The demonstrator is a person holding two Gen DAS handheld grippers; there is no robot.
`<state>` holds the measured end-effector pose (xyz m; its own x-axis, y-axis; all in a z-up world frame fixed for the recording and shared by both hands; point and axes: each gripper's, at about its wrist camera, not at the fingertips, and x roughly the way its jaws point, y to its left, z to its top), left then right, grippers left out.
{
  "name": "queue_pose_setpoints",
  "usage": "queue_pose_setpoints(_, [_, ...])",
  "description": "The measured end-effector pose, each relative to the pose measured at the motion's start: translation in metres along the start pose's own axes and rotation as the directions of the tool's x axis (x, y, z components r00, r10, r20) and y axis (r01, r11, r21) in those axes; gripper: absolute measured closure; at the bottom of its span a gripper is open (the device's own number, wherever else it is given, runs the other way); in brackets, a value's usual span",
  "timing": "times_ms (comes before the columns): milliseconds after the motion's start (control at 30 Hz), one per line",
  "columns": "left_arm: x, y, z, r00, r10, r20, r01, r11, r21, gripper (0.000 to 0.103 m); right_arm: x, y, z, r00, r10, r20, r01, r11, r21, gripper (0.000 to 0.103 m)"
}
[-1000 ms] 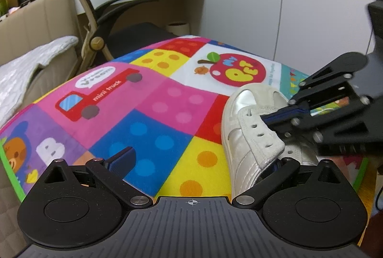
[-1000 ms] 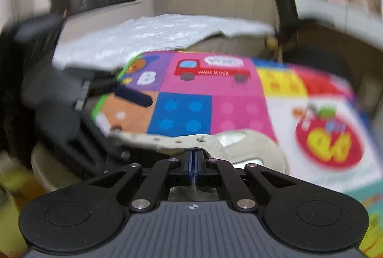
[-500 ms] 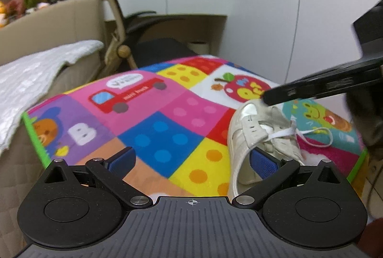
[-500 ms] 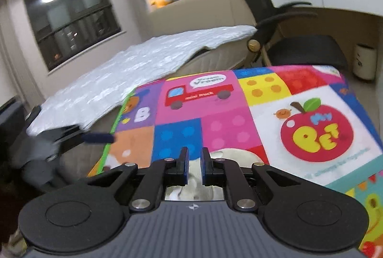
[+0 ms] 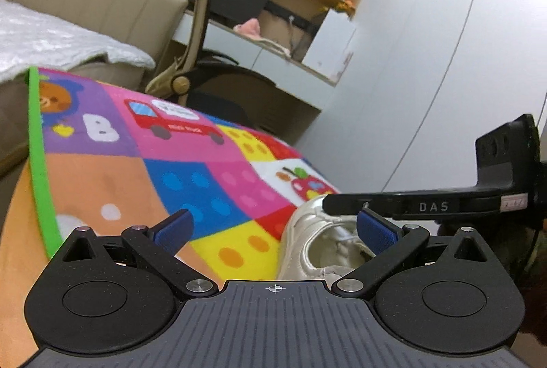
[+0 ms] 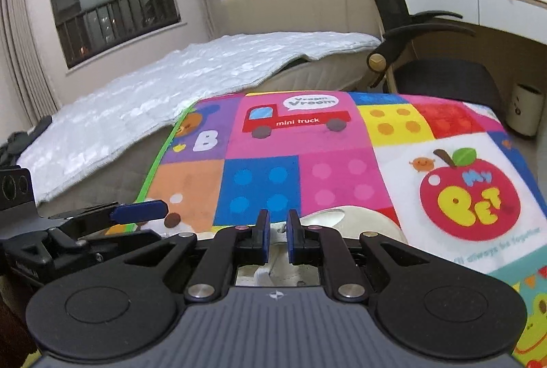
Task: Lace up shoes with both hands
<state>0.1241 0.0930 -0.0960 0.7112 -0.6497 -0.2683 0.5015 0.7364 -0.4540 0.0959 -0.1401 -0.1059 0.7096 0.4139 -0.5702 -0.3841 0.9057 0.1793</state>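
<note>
The right hand-held gripper (image 6: pixel 278 238) hangs over the laced front of the shoe (image 6: pixel 359 221). Its jaws are closing, with only a narrow gap left between the pads. A white bit of lace (image 6: pixel 263 272) shows just below them, but whether it is pinched cannot be told. The left hand-held gripper (image 5: pixel 273 231) is spread wide and holds nothing. It sits behind the heel, with its right pad just over the shoe's open collar.

The shoe, pale and silvery, lies on the mat (image 6: pixel 259 183) near its close edge, toe pointing away from both cameras.

The step in hand looks like drawing a lace end out and up with the right side while the left comes in to help. Lacing seems to be under way, though how many eyelets are threaded is hidden behind the gripper bodies. Next, the right jaws probably need a firm pinch on the lace. The left should then either steady the shoe at the collar or take the free end, approaching low so the thin lace does not slip out.

Writing: "DAS" in pale letters on the right gripper's side, read from the left view. On the mat are "Vroom Vroom", "mini truck", a big "B" and "My PET" on the apple. A blurred line under the apple looks like "always be together".
</note>
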Motion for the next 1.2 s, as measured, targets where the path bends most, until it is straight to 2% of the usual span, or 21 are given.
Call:
queue_pose_setpoints(67, [0.0, 0.001, 0.0, 1.0, -0.009, 0.002, 0.009, 1.0, -0.003, 0.0, -0.003, 0.0, 0.003, 1.0, -0.021, 0.011, 0.021, 1.0, -0.012, 0.102])
queue_pose_setpoints(133, [0.001, 0.004, -0.001, 1.0, -0.026, -0.007, 0.026, 0.999, -0.023, 0.0, -0.013, -0.001, 0.009, 0.997, -0.046, 0.056, 0.048, 0.999, -0.021, 0.103])
queue_pose_setpoints(267, [0.004, 0.011, -0.002, 0.997, -0.072, -0.031, 0.07, 0.994, -0.085, 0.0, -0.042, -0.011, 0.02, 0.985, -0.061, 0.162, 0.057, 0.998, 0.032, 0.101])
queue_pose_setpoints(300, [0.005, 0.012, -0.003, 0.996, -0.08, -0.036, 0.077, 0.992, -0.096, 0.0, -0.046, -0.015, 0.019, 0.981, -0.085, 0.172, 0.078, 0.996, 0.044, 0.094])
queue_pose_setpoints(333, [0.005, 0.013, -0.003, 0.996, -0.086, -0.039, 0.081, 0.991, -0.105, 0.0, -0.046, -0.021, 0.014, 0.979, -0.113, 0.171, 0.103, 0.993, 0.063, 0.072])
queue_pose_setpoints(367, [0.006, 0.014, -0.003, 0.995, -0.088, -0.04, 0.083, 0.991, -0.109, 0.0, -0.043, -0.03, 0.006, 0.975, -0.142, 0.173, 0.125, 0.987, 0.105, 0.055])
queue_pose_setpoints(400, [0.006, 0.014, -0.004, 0.995, -0.088, -0.038, 0.084, 0.991, -0.108, 0.0, -0.04, -0.042, -0.003, 0.969, -0.171, 0.177, 0.144, 0.977, 0.159, 0.024])
queue_pose_setpoints(433, [0.005, 0.014, -0.004, 0.995, -0.088, -0.037, 0.084, 0.991, -0.108, 0.0, -0.037, -0.053, -0.012, 0.963, -0.2, 0.178, 0.161, 0.964, 0.212, 0.002])
queue_pose_setpoints(500, [0.006, 0.014, -0.005, 0.995, -0.092, -0.036, 0.088, 0.99, -0.11, 0.0, -0.029, -0.079, -0.037, 0.954, -0.234, 0.189, 0.157, 0.924, 0.348, 0.0])
queue_pose_setpoints(533, [0.006, 0.015, -0.005, 0.995, -0.097, -0.037, 0.092, 0.989, -0.113, 0.0, -0.024, -0.091, -0.049, 0.956, -0.232, 0.178, 0.139, 0.896, 0.423, 0.0])
queue_pose_setpoints(600, [0.008, 0.017, -0.004, 0.993, -0.11, -0.048, 0.104, 0.987, -0.125, 0.0, -0.016, -0.113, -0.072, 0.965, -0.193, 0.178, 0.06, 0.823, 0.565, 0.0])
queue_pose_setpoints(667, [0.008, 0.016, -0.003, 0.994, -0.096, -0.059, 0.089, 0.989, -0.119, 0.0, -0.024, -0.123, -0.088, 0.95, -0.162, 0.265, -0.044, 0.774, 0.631, 0.0])
queue_pose_setpoints(733, [-0.002, 0.006, -0.001, 0.997, -0.048, -0.055, 0.044, 0.997, -0.059, 0.0, -0.029, -0.126, -0.094, 0.944, -0.139, 0.298, -0.087, 0.77, 0.633, 0.0])
queue_pose_setpoints(833, [-0.028, -0.018, -0.002, 0.999, -0.043, -0.031, 0.045, 0.998, 0.048, 0.0, -0.035, -0.126, -0.099, 0.932, -0.132, 0.337, -0.12, 0.766, 0.632, 0.0])
queue_pose_setpoints(933, [-0.047, -0.047, -0.01, 0.999, 0.037, -0.036, -0.031, 0.985, 0.168, 0.0, -0.036, -0.123, -0.098, 0.935, -0.145, 0.325, -0.1, 0.77, 0.63, 0.0])
queue_pose_setpoints(1000, [-0.05, -0.066, -0.019, 0.987, 0.161, -0.022, -0.149, 0.95, 0.273, 0.0, -0.033, -0.119, -0.093, 0.943, -0.161, 0.291, -0.059, 0.781, 0.622, 0.0])
queue_pose_setpoints(1067, [-0.051, -0.083, -0.028, 0.965, 0.26, 0.036, -0.256, 0.9, 0.352, 0.0, -0.027, -0.117, -0.089, 0.95, -0.17, 0.26, -0.027, 0.789, 0.614, 0.0])
queue_pose_setpoints(1133, [-0.051, -0.091, -0.032, 0.952, 0.3, 0.065, -0.303, 0.886, 0.35, 0.0, -0.025, -0.117, -0.088, 0.952, -0.173, 0.251, -0.017, 0.792, 0.611, 0.0])
queue_pose_setpoints(1200, [-0.045, -0.09, -0.034, 0.954, 0.297, 0.046, -0.296, 0.904, 0.308, 0.0, -0.023, -0.118, -0.088, 0.953, -0.173, 0.249, -0.015, 0.793, 0.609, 0.0])
